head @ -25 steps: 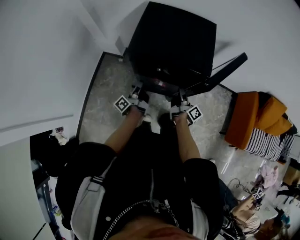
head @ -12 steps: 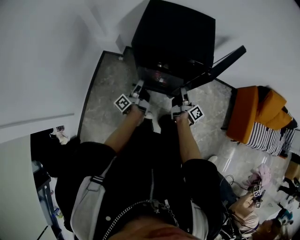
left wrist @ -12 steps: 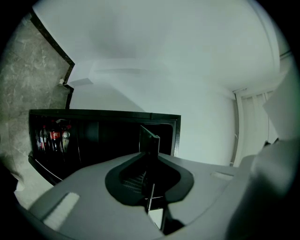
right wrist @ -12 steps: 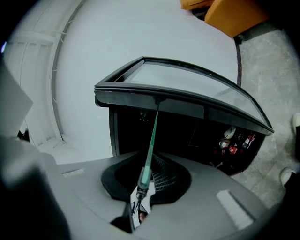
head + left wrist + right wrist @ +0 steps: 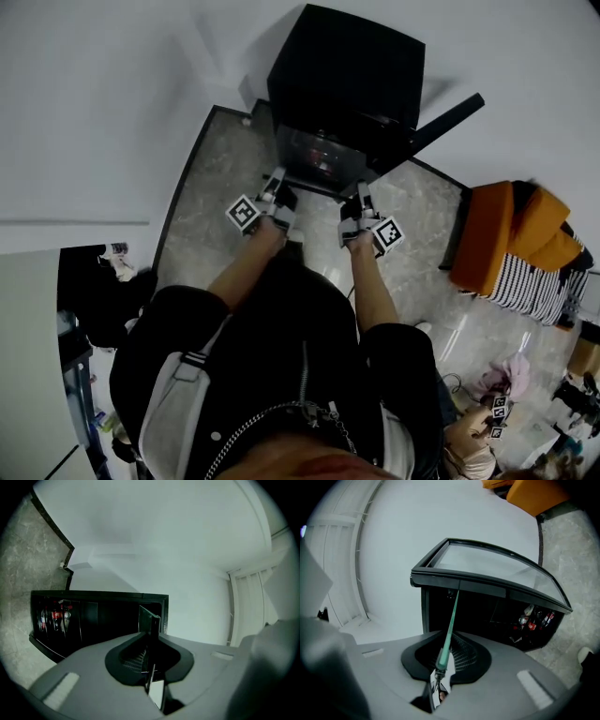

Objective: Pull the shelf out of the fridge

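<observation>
We grip the glass shelf (image 5: pixel 317 157) by its near edge. Our left gripper (image 5: pixel 278 178) and right gripper (image 5: pixel 361 190) both pinch the thin pane, jaws almost together. The shelf sticks partly out of the black fridge (image 5: pixel 347 66), whose door (image 5: pixel 448 120) stands open.

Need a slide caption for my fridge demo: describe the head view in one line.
Left gripper and right gripper grip the glass shelf, partly out of the open black fridge.
</observation>
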